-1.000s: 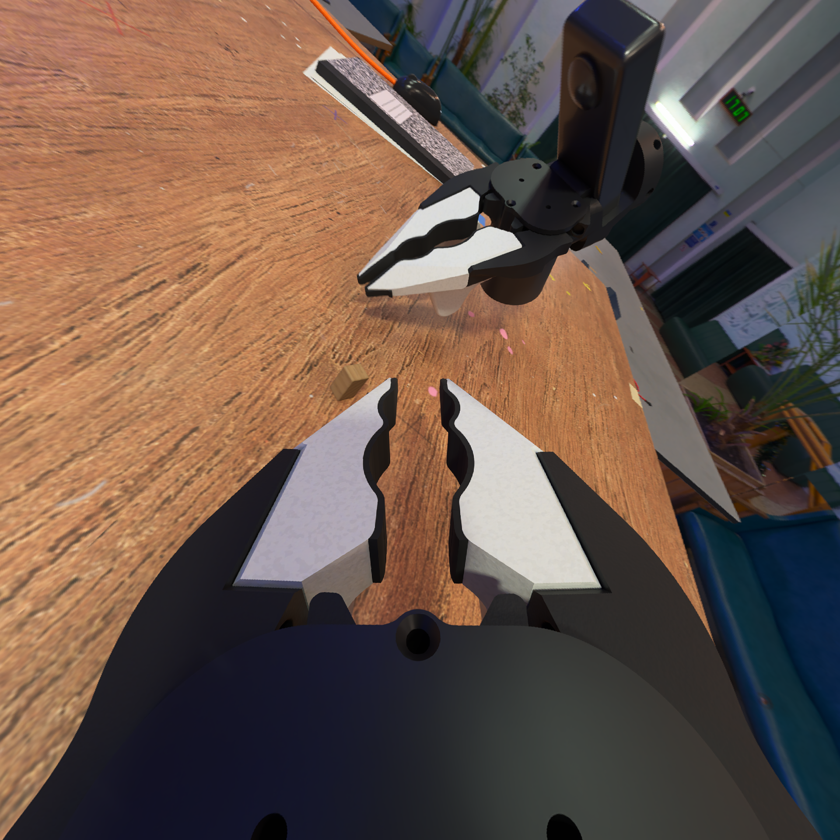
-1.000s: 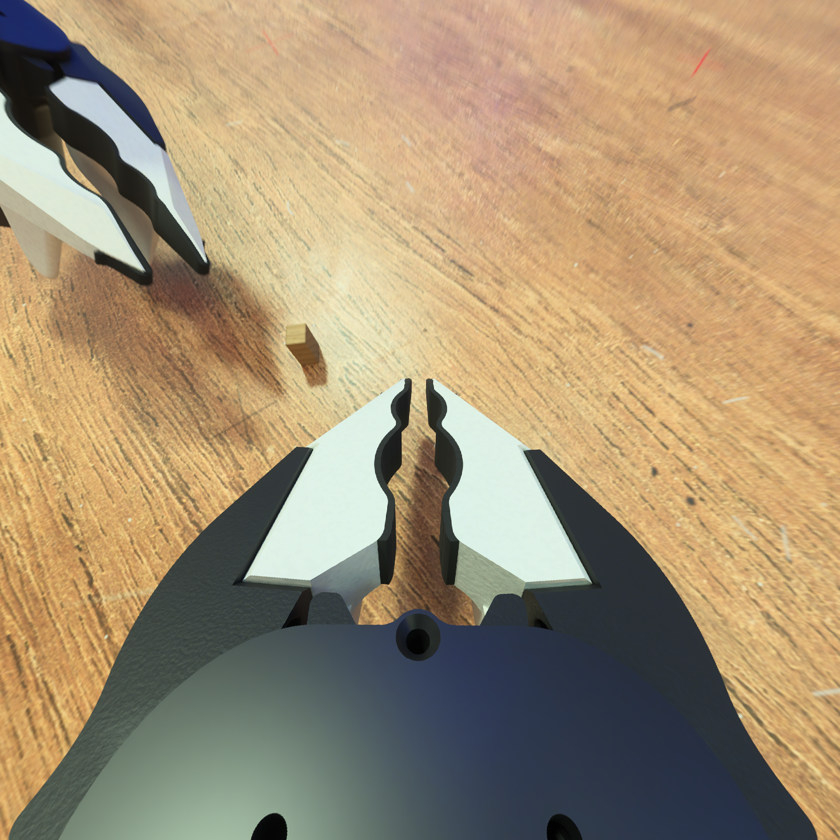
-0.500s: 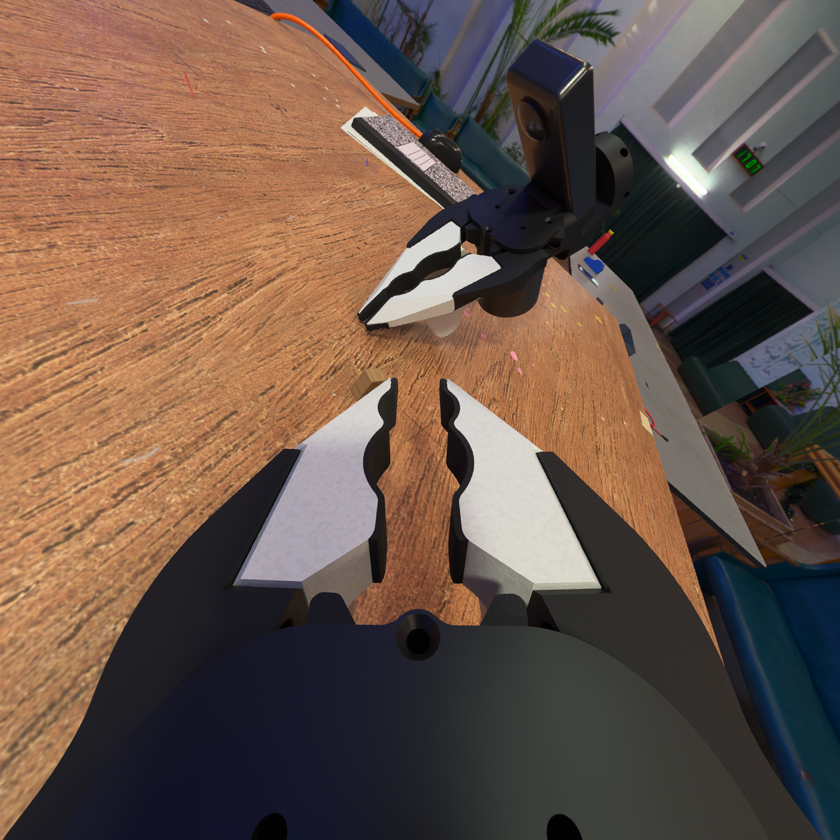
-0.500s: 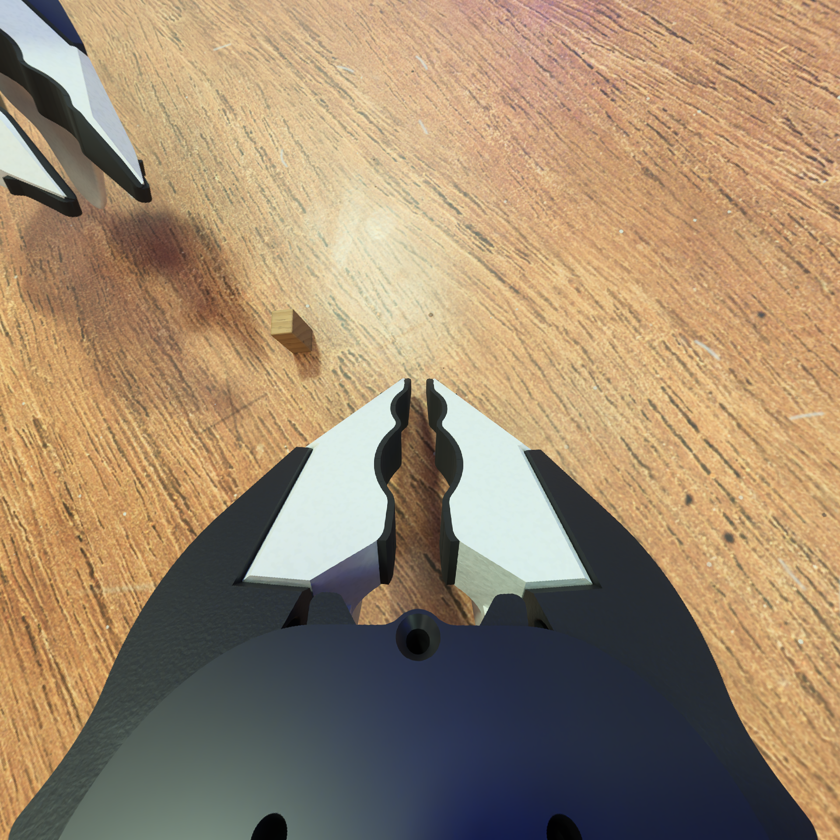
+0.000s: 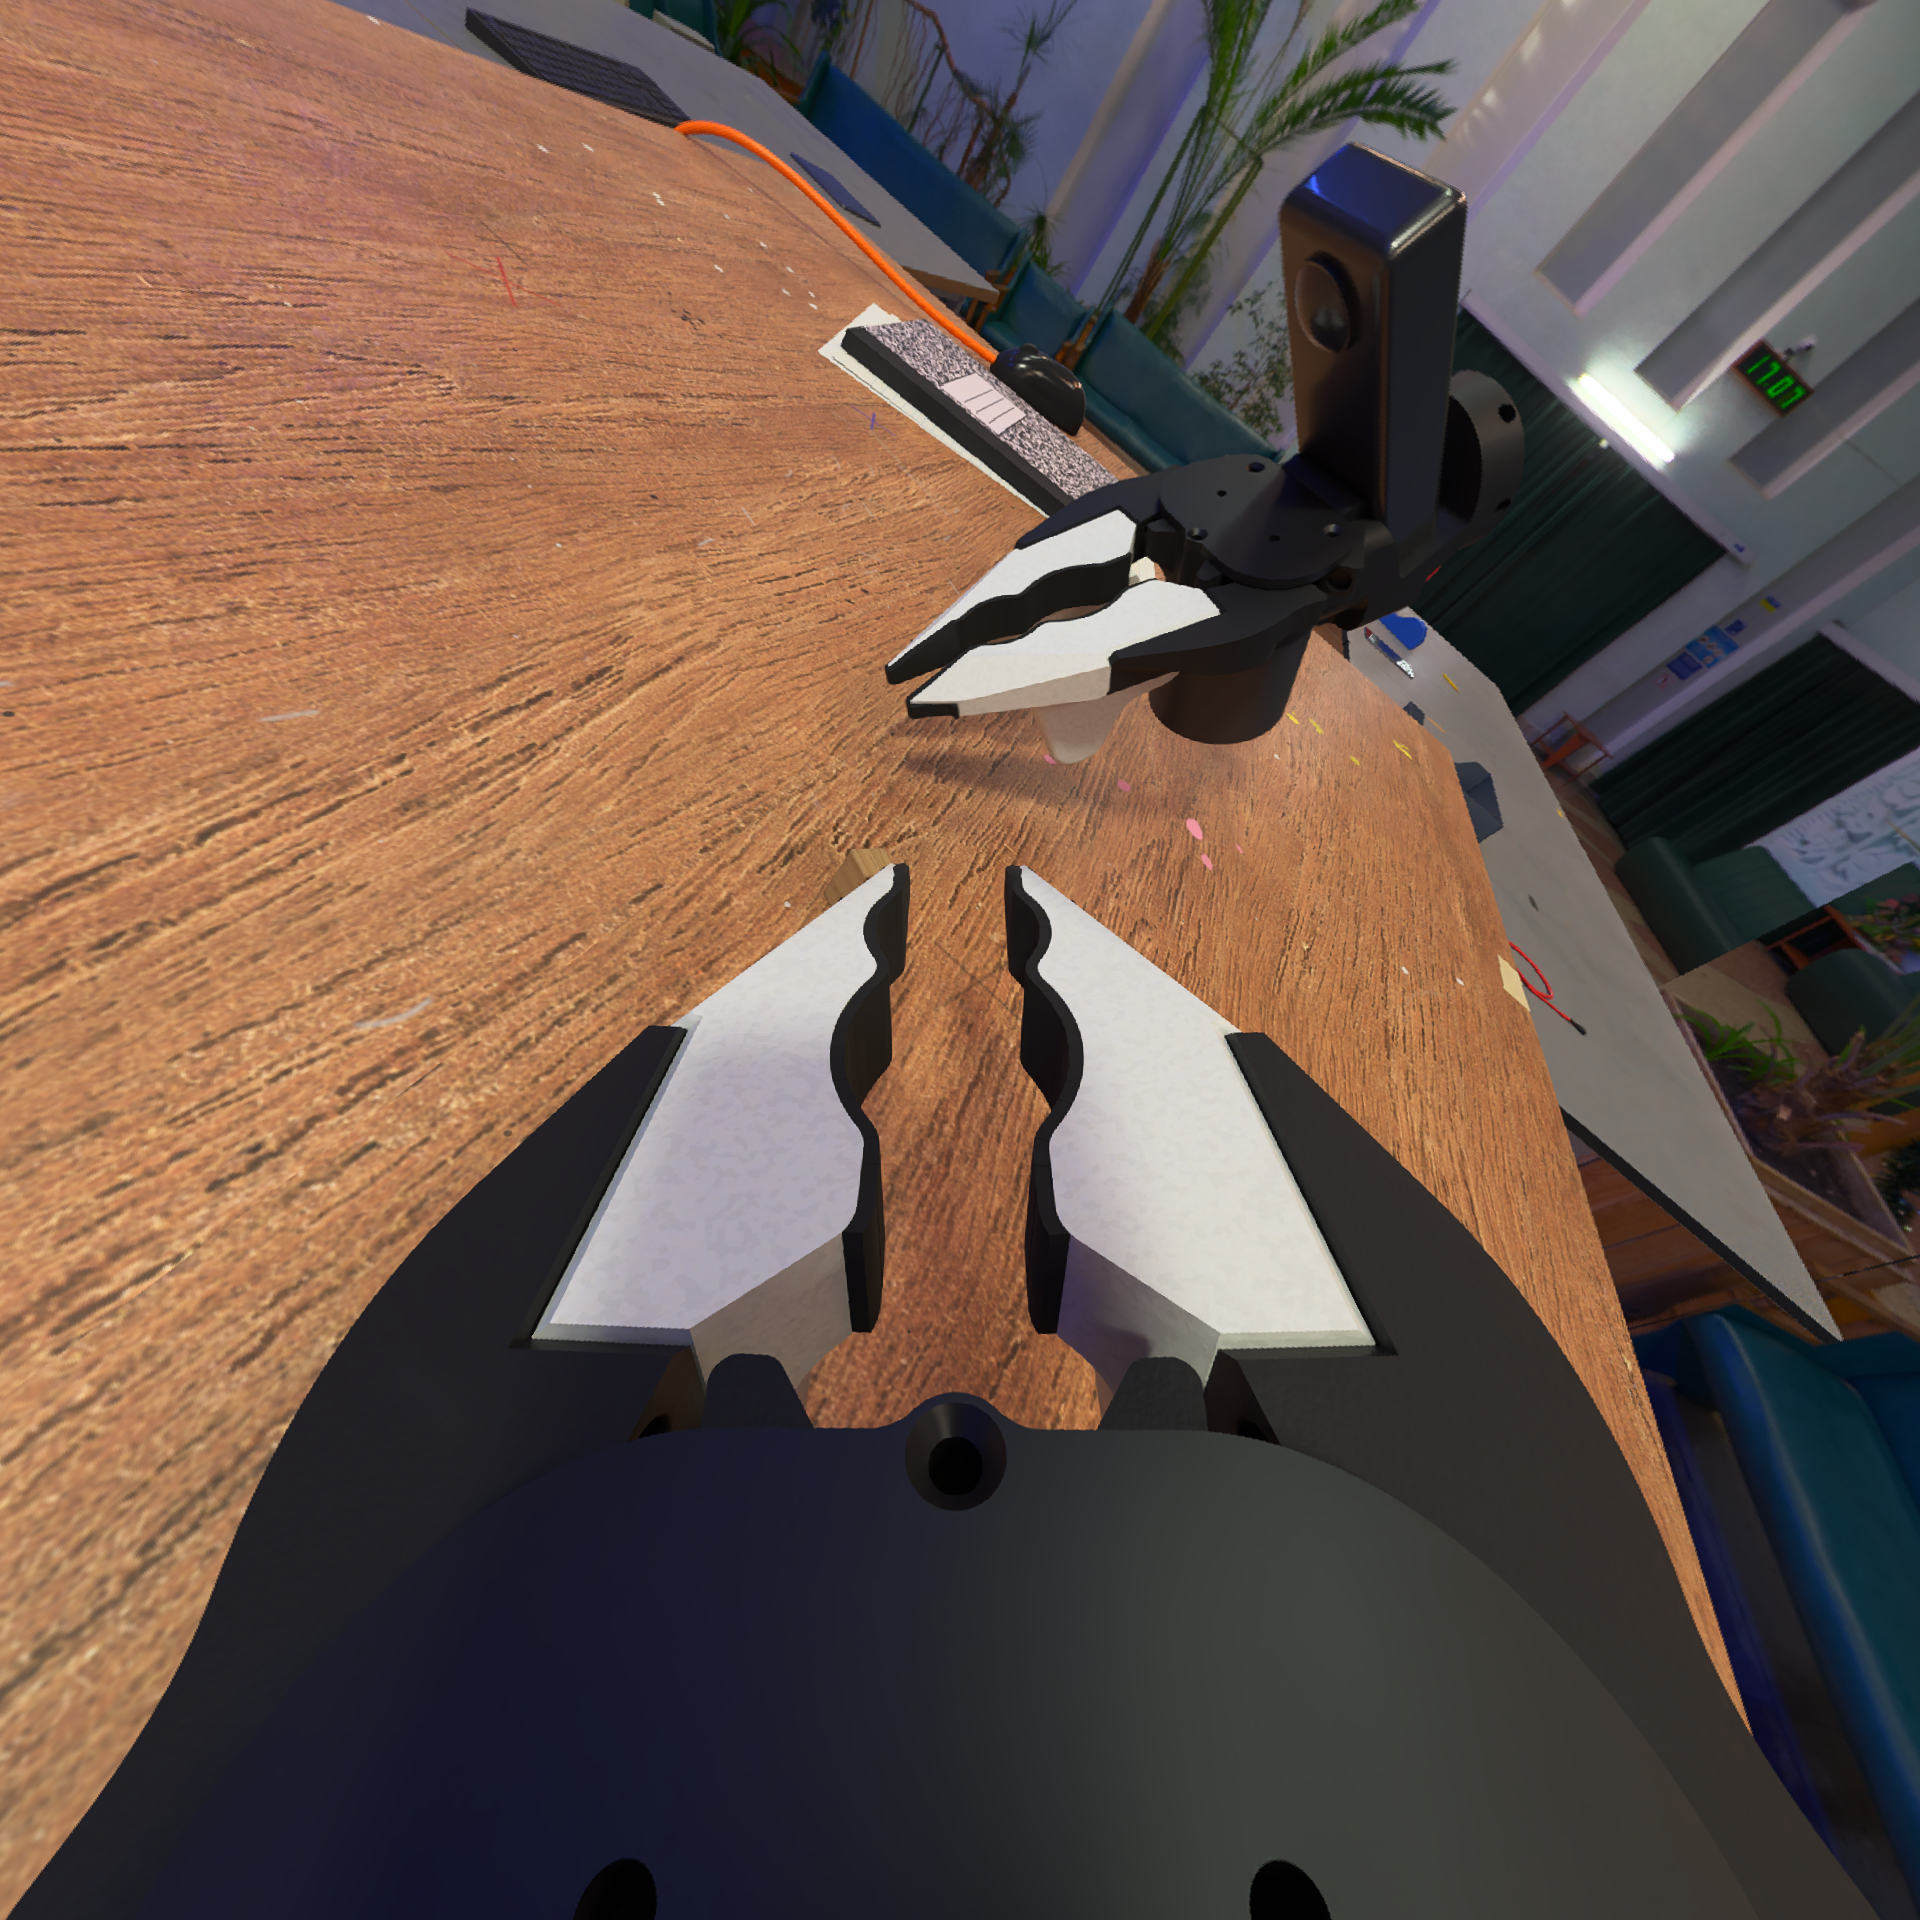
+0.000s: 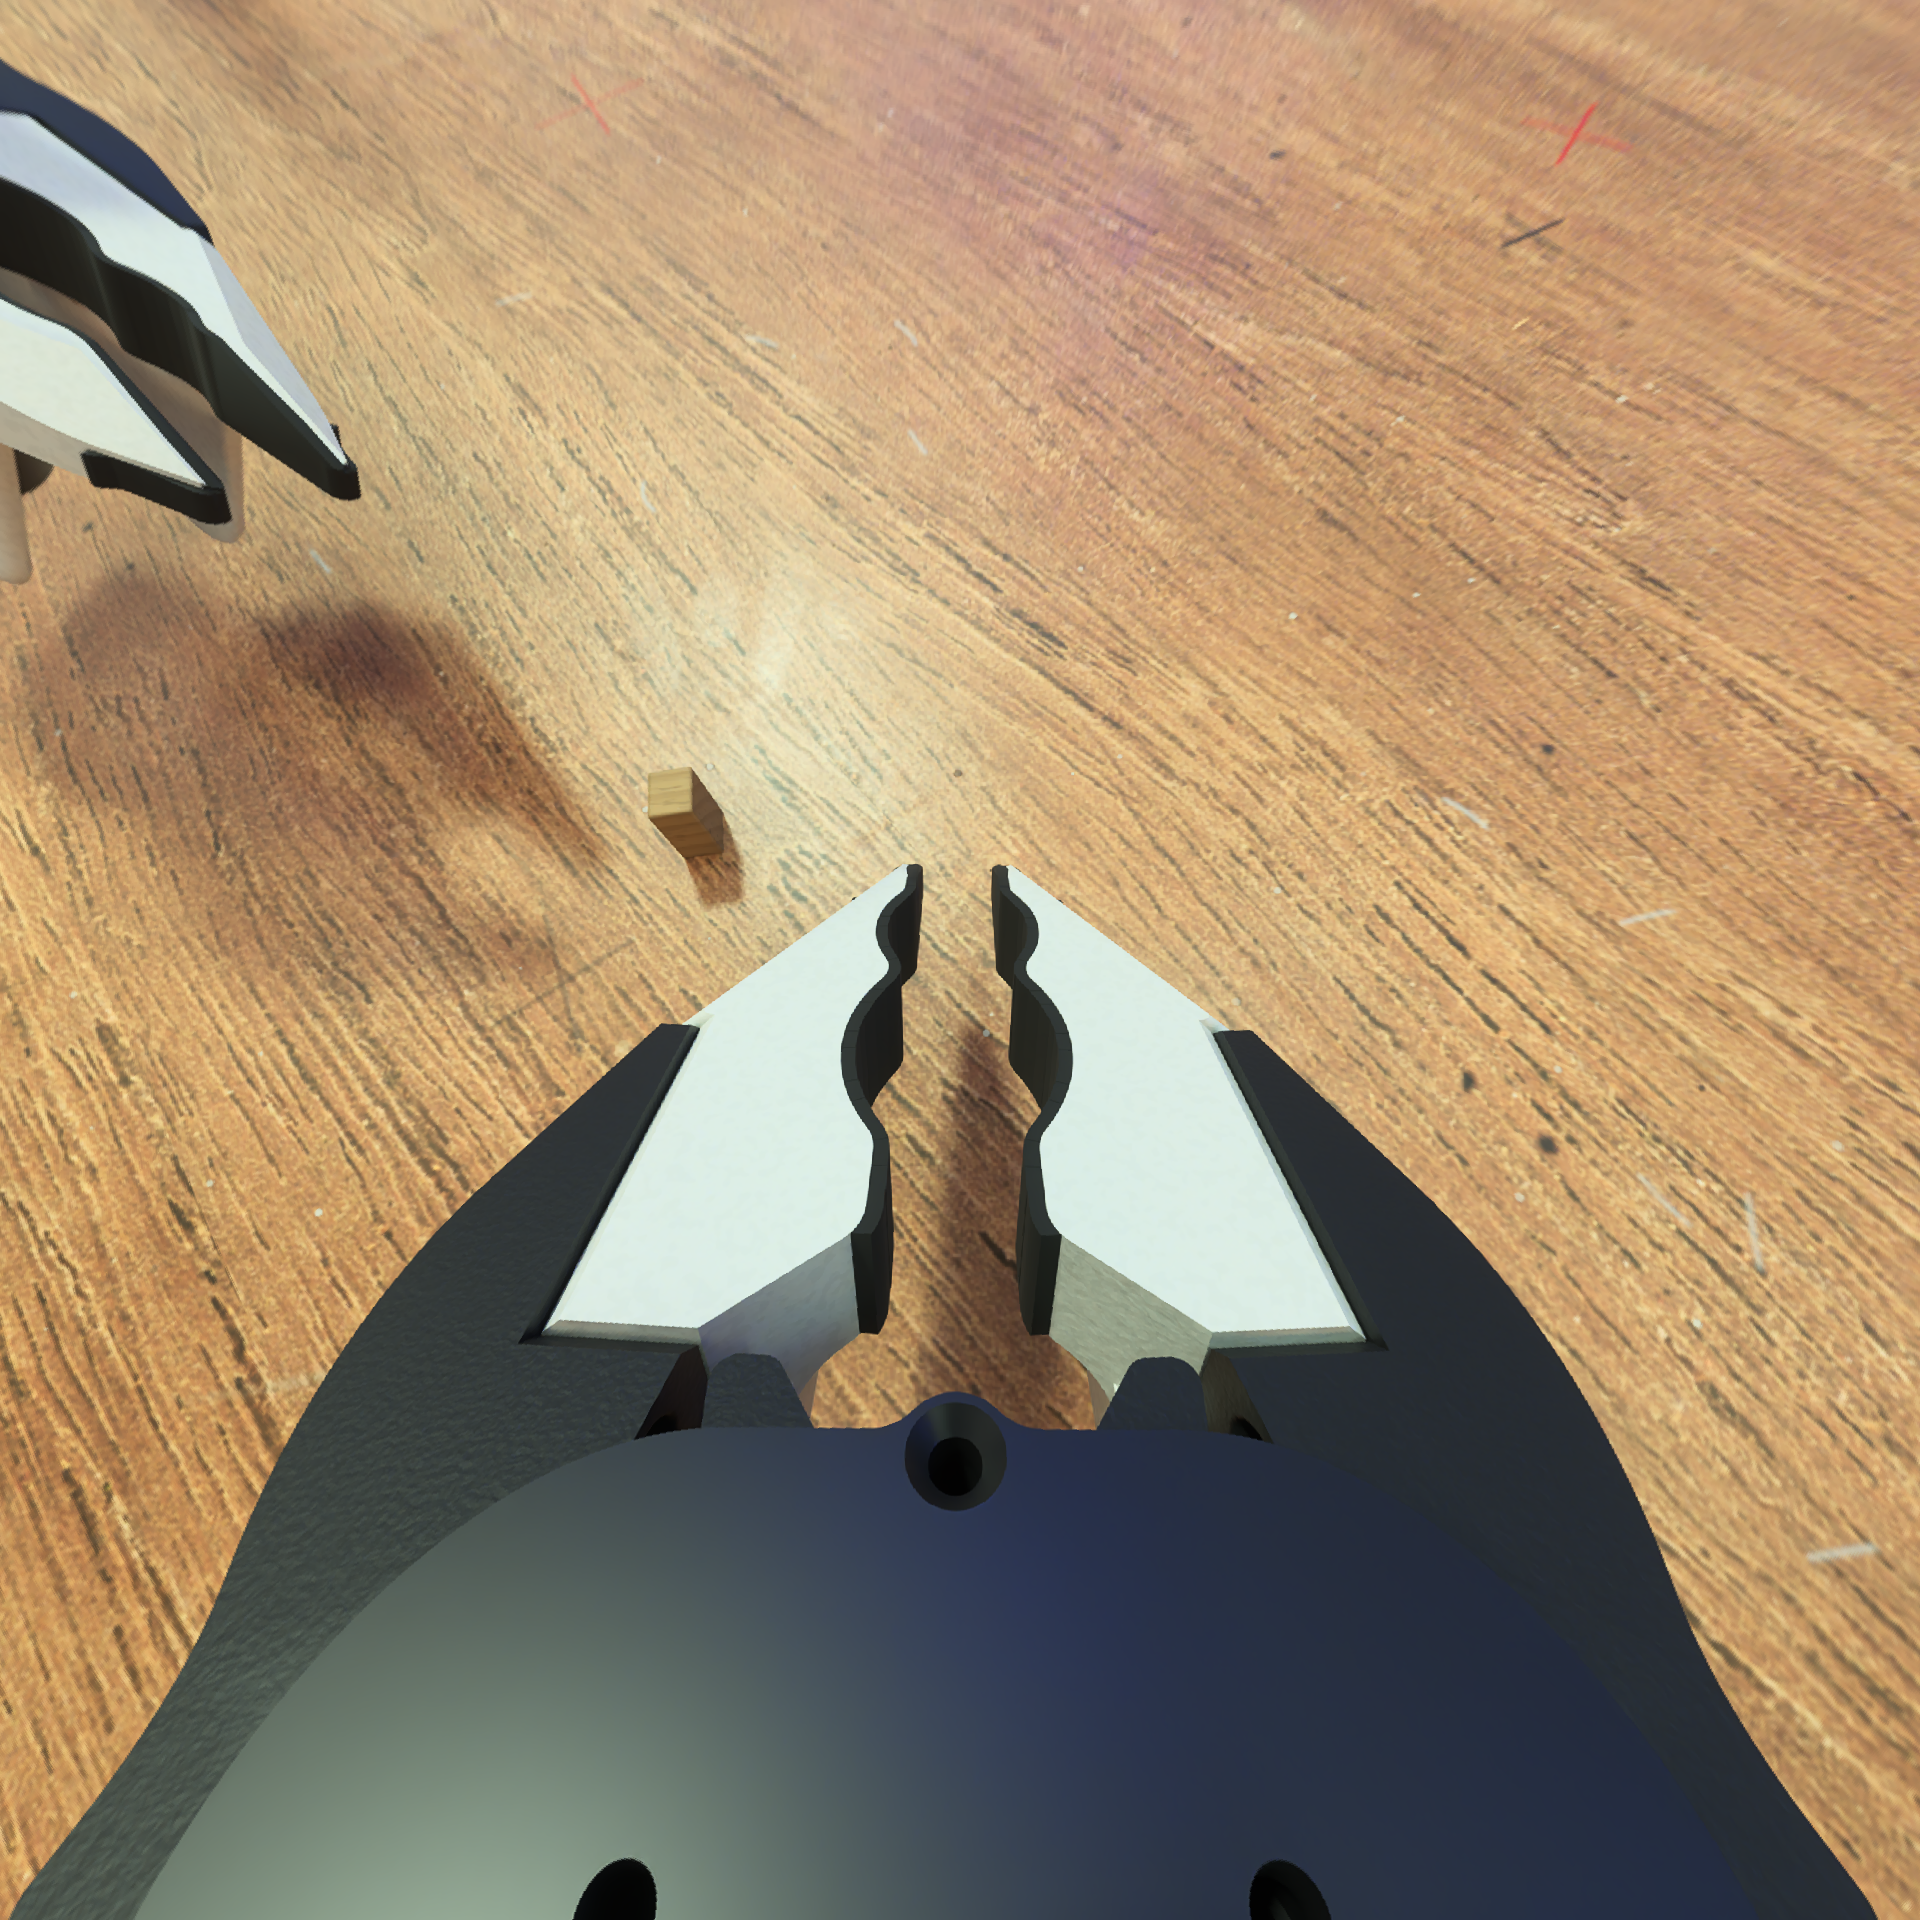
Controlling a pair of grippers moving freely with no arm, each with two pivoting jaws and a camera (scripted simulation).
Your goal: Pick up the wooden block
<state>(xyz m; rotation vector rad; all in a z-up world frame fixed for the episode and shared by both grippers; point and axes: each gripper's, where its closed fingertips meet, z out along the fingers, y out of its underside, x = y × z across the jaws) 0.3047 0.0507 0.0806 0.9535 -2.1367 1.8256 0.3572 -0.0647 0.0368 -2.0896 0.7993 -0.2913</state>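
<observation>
Right wrist view: both the left hand-held gripper and right hand-held gripper sit slightly open, gripping nothing; plain unmarked wooden block rests on the desk.

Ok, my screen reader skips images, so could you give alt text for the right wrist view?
A small wooden block lies on a wooden table, just ahead and left of the open right hand-held gripper, which holds nothing. The left hand-held gripper enters at the upper left.
</observation>
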